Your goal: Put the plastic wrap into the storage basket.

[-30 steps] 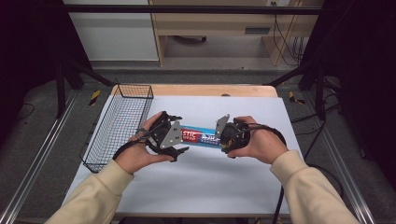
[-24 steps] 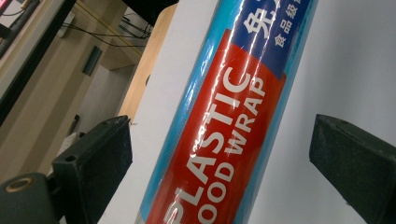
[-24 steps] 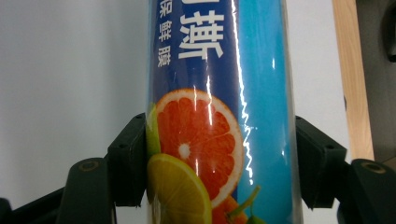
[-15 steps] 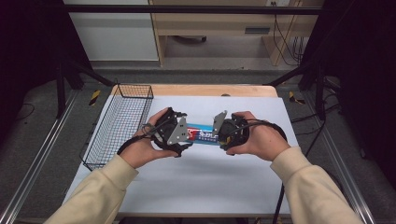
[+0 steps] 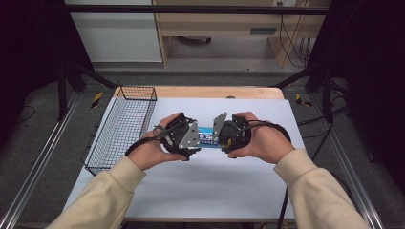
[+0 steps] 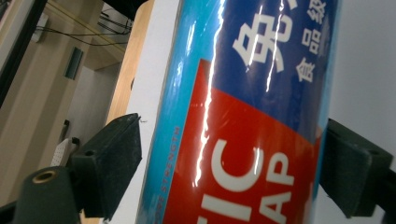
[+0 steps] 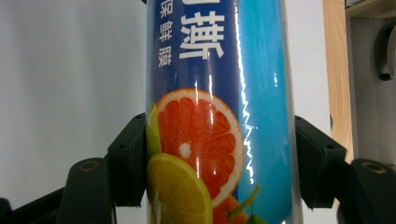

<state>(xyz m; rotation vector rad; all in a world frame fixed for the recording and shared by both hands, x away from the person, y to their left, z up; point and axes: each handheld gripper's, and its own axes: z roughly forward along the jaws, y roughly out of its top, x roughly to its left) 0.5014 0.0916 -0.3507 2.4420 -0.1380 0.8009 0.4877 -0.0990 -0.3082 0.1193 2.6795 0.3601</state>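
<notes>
I held the glossy blue-and-red plastic-wrap roll [image 5: 207,138] level above the white table's [image 5: 215,191] middle, its long axis spanning both hands, right gripper [image 7: 219,154] clamped, left gripper [image 6: 224,163] just closing around its other end.

The blue roll [image 6: 252,121] reads "IC", "AP" and "STRENGTH"; Chinese "保鲜膜" shows elsewhere.

wire basket [image 5: 122,129] walling the left, bare white table [image 5: 215,186] open toward the person
</notes>
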